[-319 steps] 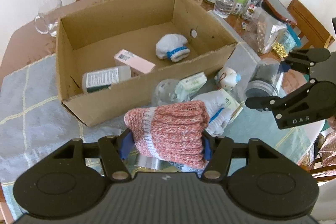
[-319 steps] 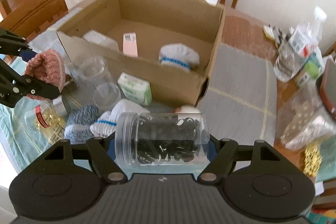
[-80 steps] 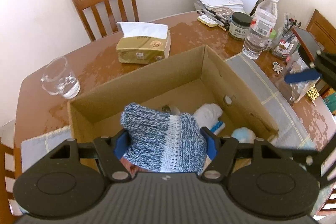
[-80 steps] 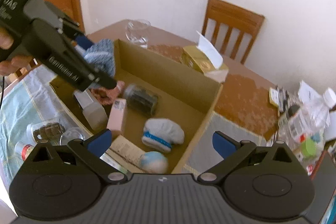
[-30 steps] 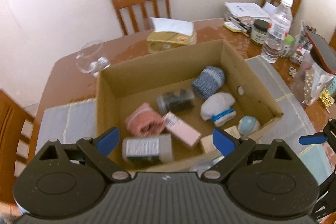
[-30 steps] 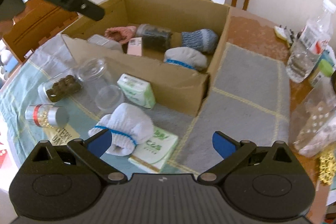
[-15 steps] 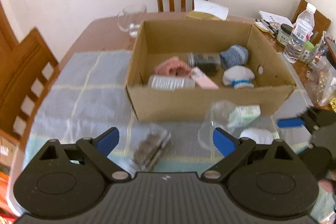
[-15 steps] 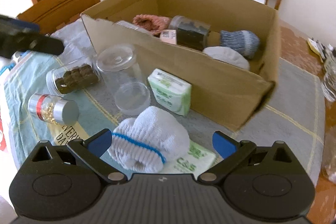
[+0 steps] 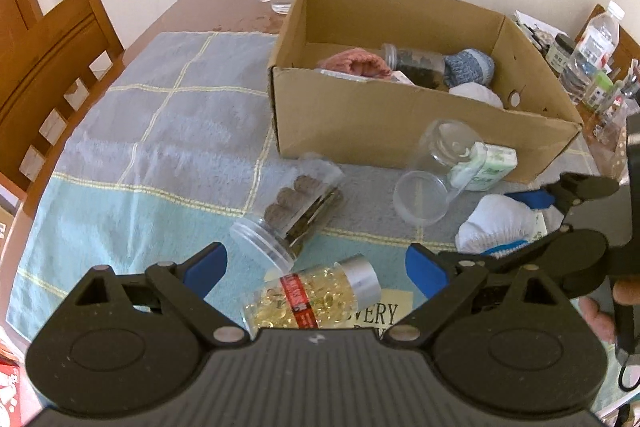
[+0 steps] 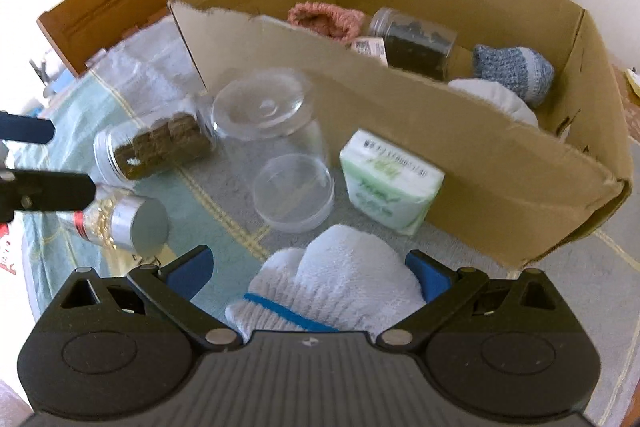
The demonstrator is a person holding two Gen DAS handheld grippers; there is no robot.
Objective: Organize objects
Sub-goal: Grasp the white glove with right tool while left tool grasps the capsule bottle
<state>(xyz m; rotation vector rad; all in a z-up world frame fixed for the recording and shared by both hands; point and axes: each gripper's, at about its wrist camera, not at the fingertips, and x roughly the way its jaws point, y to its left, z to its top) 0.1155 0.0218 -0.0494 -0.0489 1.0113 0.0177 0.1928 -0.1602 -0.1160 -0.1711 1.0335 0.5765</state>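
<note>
Home dining room — wooden chairs (image 9: 52,67), clothed table (image 9: 160,131)

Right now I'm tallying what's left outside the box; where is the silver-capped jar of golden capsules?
The silver-capped jar of golden capsules lies on its side on the teal cloth, between the left gripper's open fingers, just in front of the clear jar of brown discs.

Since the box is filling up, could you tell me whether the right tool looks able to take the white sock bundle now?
Probably yes: the right tool is open astride the white sock bundle, with nothing between.
</note>
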